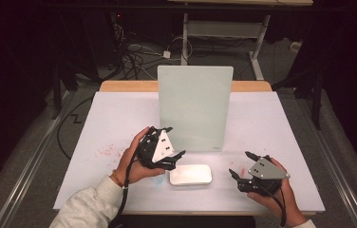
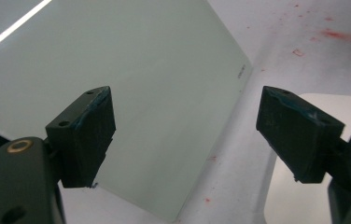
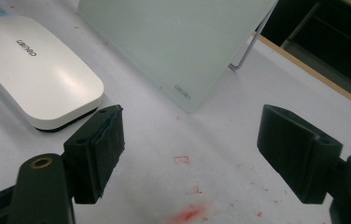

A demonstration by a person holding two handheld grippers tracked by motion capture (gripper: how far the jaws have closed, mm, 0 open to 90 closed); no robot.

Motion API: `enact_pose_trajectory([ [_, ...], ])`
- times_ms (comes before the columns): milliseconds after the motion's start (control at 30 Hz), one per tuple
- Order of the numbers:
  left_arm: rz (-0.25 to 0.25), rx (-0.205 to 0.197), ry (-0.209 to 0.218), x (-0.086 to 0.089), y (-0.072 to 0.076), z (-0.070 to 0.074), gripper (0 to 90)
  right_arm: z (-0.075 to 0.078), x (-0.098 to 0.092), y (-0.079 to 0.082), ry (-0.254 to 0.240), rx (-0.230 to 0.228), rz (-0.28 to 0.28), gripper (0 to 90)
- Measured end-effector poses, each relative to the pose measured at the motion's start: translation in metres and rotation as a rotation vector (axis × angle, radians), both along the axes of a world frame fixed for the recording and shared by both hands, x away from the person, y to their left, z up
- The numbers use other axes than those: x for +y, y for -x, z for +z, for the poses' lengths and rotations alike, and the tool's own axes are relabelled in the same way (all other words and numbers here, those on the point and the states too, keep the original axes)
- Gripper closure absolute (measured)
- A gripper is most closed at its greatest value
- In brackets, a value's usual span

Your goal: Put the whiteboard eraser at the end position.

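Dark room, cables lying on the floor behind a white table (image 1: 119,118) with red smears. A pale green glass board (image 1: 193,107) is standing propped at the table's middle, leaning back toward the far edge. A white eraser (image 1: 190,175) is lying flat near the front edge, just in front of the board. Left gripper (image 1: 166,154) is hovering just left of the eraser, fingers spread wide, holding nothing. Right gripper (image 1: 242,172) is sitting near the front right, fingers also wide, empty.
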State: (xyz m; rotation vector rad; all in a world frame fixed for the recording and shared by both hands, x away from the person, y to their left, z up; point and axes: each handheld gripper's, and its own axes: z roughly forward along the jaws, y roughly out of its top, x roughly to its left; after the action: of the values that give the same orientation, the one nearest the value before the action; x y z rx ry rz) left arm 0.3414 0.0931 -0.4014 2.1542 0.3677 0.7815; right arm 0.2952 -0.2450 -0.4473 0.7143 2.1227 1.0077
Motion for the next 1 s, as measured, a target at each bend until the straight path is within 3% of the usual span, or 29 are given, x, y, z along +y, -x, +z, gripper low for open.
enact_pose_trajectory([
  [500,0.036,-0.046,0.003,0.016,0.004,0.001,19.3,0.001,-0.001,0.002,-0.003,-0.008,-0.004,23.6],
  [1000,0.097,-0.061,0.02,0.043,0.01,-0.005,18.0,0.005,-0.006,0.008,-0.014,-0.028,-0.025,23.5],
])
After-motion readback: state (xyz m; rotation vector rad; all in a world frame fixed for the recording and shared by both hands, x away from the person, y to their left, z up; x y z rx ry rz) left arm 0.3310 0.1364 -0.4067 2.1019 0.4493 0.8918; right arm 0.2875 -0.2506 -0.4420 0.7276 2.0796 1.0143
